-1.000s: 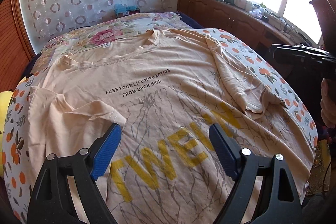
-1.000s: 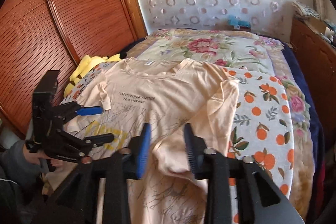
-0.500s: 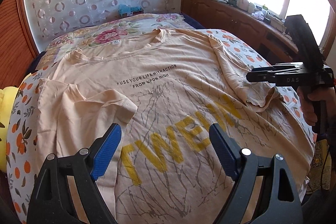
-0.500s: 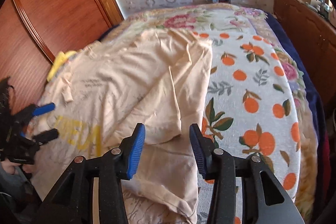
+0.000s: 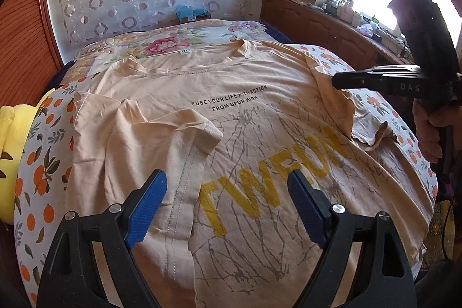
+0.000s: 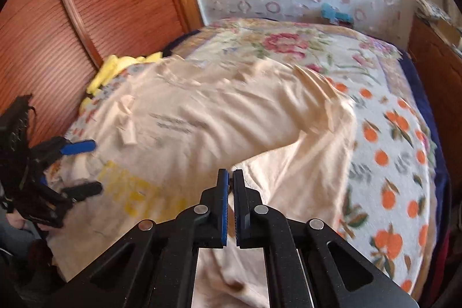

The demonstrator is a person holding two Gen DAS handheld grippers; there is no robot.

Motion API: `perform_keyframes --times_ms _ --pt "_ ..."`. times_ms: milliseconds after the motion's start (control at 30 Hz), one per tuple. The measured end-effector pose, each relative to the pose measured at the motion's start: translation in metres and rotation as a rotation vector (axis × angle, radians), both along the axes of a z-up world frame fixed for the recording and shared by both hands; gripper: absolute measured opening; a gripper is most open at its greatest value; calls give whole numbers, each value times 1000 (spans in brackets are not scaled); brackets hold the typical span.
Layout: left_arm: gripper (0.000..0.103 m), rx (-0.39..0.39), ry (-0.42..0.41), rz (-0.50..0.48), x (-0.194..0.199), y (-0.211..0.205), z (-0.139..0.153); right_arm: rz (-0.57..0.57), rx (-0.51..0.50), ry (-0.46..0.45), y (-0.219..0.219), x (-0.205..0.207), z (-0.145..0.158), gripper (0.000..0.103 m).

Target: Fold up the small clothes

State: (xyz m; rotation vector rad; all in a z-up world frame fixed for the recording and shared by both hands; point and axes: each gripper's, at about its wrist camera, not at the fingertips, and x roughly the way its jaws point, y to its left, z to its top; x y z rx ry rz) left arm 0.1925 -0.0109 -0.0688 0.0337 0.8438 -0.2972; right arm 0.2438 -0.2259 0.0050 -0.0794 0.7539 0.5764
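Two grippers are in my views. My right gripper [image 6: 230,173] has just closed its jaws, and its blue pads now pinch the sleeve [image 6: 291,181] edge of the peach T-shirt [image 5: 231,117], which lies spread on the orange-print blanket [image 6: 398,163] ahead of it. My left gripper [image 5: 226,189] hangs released, jaws wide, above the shirt's hem, the folded-in other sleeve [image 5: 161,140] just beyond its left pad.
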Motion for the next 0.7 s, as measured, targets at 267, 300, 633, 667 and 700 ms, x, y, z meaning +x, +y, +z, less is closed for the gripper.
perform_keyframes --times_ms 267,300,633,667,700 --pt "86 -14 9 29 -1 13 -6 95 92 9 42 21 13 3" --pt "86 -14 11 30 -1 13 -7 97 115 12 41 24 12 3" --pt "86 -24 10 12 -1 11 -7 -44 5 17 1 8 -2 23" --pt "86 -25 7 14 0 12 -6 -58 -18 21 -4 4 -6 25" --pt "86 -24 6 17 1 13 -5 -74 -45 28 -9 -1 -11 31"
